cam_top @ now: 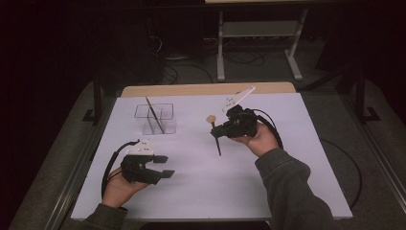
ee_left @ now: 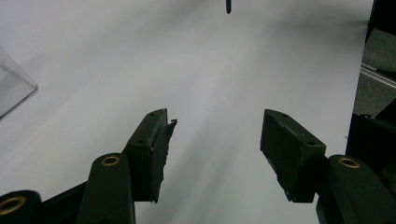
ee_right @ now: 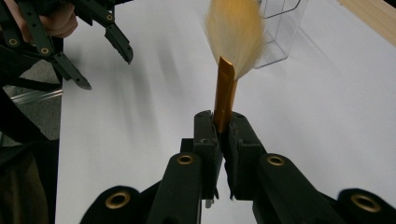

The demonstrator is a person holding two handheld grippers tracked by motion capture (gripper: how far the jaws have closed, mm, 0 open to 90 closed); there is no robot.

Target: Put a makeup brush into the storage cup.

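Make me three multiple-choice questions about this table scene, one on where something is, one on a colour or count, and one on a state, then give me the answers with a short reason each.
1. Where does the clear holder stand?
A. On the far left part of the white table
B. At the near right corner
C. On the floor

2. What colour is the ferrule of the brush, just below its bristles?
A. Blue
B. Copper orange
C. White

3. How do the jaws of the left gripper stand?
A. Shut on a brush
B. Shut on nothing
C. Open, with nothing between them

Answers: 1 A, the high view shows it at the far left, with a thin stick leaning in it. 2 B, the right gripper view shows a copper orange sleeve clamped in the right gripper. 3 C, the left gripper view shows bare table between the spread jaws.
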